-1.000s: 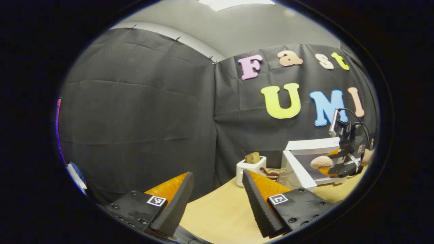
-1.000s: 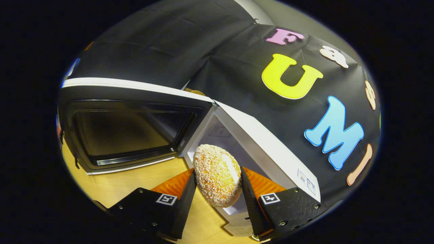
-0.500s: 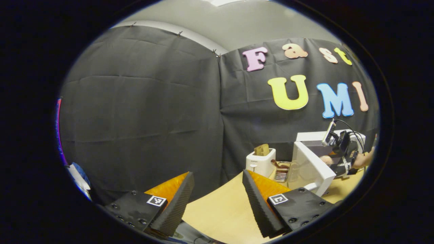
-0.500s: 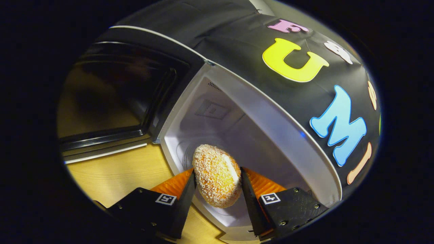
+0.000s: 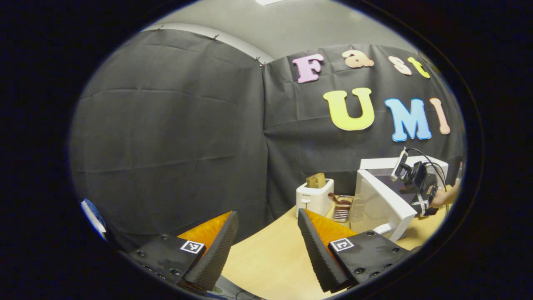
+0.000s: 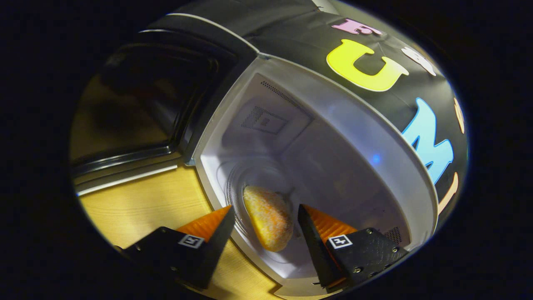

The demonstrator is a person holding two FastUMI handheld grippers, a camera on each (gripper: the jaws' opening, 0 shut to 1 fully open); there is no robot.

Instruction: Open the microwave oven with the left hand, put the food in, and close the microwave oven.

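Observation:
The white microwave (image 6: 354, 125) stands with its dark-windowed door (image 6: 158, 83) swung wide to the left. A round crumb-coated piece of food (image 6: 268, 218) lies on the glass turntable (image 6: 254, 173) inside the cavity. My right gripper (image 6: 265, 207) reaches into the doorway, open, its fingers standing a little off either side of the food. In the left gripper view the microwave (image 5: 399, 164) and its open door (image 5: 381, 204) sit far right, with the right gripper (image 5: 416, 183) and a hand (image 5: 443, 196) at the opening. My left gripper (image 5: 266, 212) hangs open over the table's near edge, holding nothing.
A white toaster (image 5: 314, 198) with a slice of bread stands left of the microwave, and a small metal rack (image 5: 342, 209) sits between them. The light wooden table (image 5: 270, 258) stretches from my left gripper toward them. Black cloth walls close the back and left.
My right gripper went deeper into the microwave and opened, letting the food go onto the turntable. The left gripper's view has shifted a little; its fingers stay open.

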